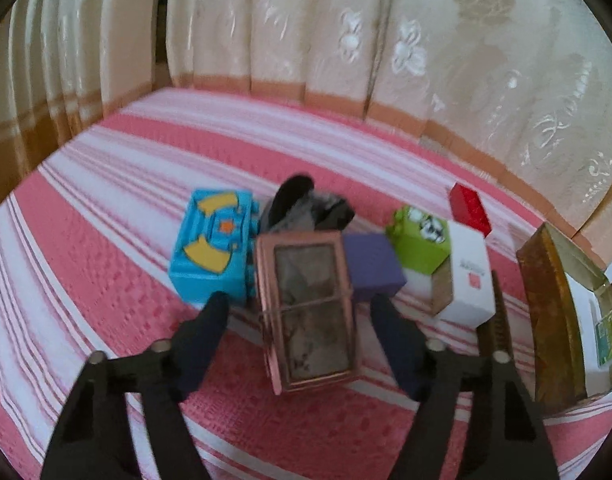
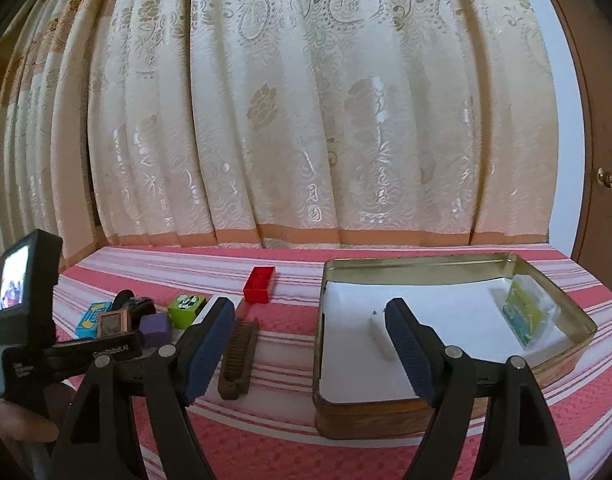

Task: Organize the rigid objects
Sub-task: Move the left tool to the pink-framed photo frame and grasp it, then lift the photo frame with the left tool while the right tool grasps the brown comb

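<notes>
Pickup step: my left gripper [image 1: 300,320] jaws straddle the copper-framed glass box [image 1: 308,312], untouched; next, squeeze. Right gripper [image 2: 310,340] jaws open, empty.

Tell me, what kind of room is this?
Probably a bedroom at home. A pink striped bedspread covers what looks like a bed, long cream flowered curtains hang right behind it, and a wooden door with a brass knob stands at the right.

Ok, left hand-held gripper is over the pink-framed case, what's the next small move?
Probably lower it and close: the left hand-held gripper straddles the pink-framed case, fingers clear of its sides. The open tin awaits.
</notes>
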Demonstrator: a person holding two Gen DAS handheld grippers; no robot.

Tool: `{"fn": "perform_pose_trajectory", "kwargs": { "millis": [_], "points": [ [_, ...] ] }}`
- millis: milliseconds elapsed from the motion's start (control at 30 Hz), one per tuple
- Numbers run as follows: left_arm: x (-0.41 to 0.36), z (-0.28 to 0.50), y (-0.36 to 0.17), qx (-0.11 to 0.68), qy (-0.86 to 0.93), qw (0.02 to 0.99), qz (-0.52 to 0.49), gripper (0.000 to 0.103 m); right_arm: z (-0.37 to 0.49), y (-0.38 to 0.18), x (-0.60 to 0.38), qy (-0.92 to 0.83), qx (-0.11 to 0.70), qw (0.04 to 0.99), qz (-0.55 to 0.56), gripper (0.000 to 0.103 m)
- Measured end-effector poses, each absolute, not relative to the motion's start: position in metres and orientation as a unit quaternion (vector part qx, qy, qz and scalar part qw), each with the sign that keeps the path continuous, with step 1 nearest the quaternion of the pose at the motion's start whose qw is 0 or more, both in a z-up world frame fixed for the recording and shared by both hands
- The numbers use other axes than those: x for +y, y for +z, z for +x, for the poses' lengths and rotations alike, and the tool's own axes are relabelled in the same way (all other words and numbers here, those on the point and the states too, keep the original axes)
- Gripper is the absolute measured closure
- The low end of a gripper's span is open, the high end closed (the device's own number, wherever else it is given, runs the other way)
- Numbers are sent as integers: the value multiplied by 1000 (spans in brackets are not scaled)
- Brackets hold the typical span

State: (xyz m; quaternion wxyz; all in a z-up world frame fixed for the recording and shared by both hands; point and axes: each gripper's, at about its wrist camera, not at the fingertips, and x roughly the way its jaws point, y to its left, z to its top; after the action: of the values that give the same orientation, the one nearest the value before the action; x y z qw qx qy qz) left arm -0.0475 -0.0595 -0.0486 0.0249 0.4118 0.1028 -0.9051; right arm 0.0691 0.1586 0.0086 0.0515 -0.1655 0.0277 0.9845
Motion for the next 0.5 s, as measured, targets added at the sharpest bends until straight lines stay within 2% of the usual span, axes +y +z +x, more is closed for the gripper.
{"fn": "perform_pose_trajectory", "kwargs": {
  "millis": [100, 200, 333, 500],
  "points": [
    [-59, -46, -48, 107, -905, 24, 412, 42, 66, 8, 159, 983, 32, 46, -176, 23],
    [-60, -46, -49, 118, -905, 10, 408, 59, 61, 6, 159, 980, 36, 40, -191, 23],
    [-65, -44, -48, 126, -907, 5, 401, 59, 56, 4, 155, 977, 33, 26, -207, 23],
    [-62, -28, -29, 117, -935, 8, 335, 59, 42, -1, 142, 970, 34, -13, -239, 23]
  ]
}}
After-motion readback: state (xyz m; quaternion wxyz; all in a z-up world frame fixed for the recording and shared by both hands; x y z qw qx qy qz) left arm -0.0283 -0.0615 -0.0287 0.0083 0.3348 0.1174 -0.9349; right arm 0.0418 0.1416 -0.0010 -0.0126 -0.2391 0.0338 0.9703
